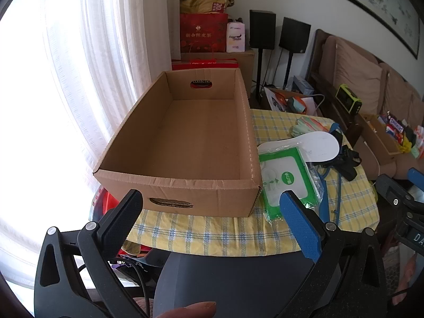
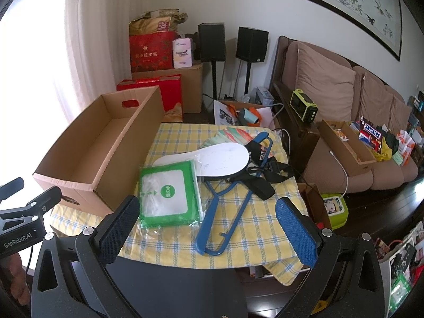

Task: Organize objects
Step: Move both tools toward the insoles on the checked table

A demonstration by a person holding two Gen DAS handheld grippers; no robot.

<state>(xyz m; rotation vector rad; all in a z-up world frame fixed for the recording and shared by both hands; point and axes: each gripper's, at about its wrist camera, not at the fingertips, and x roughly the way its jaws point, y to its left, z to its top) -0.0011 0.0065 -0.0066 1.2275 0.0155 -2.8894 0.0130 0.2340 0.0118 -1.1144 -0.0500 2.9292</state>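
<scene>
The left claw [image 1: 210, 217] was held level, its jaws spread wide and holding nothing. The right claw [image 2: 206, 224] was likewise spread wide, holding nothing, beside the left.

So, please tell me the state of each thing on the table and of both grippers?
Cardboard box: open top, nothing inside.
Green packet: flat beside the box.
White insole: lies partly on the packet.
Blue hanger: flat, partly under the insole.
Black strap: loose over the hanger.
Left gripper: open, holds nothing.
Right gripper: open, holds nothing.
</scene>
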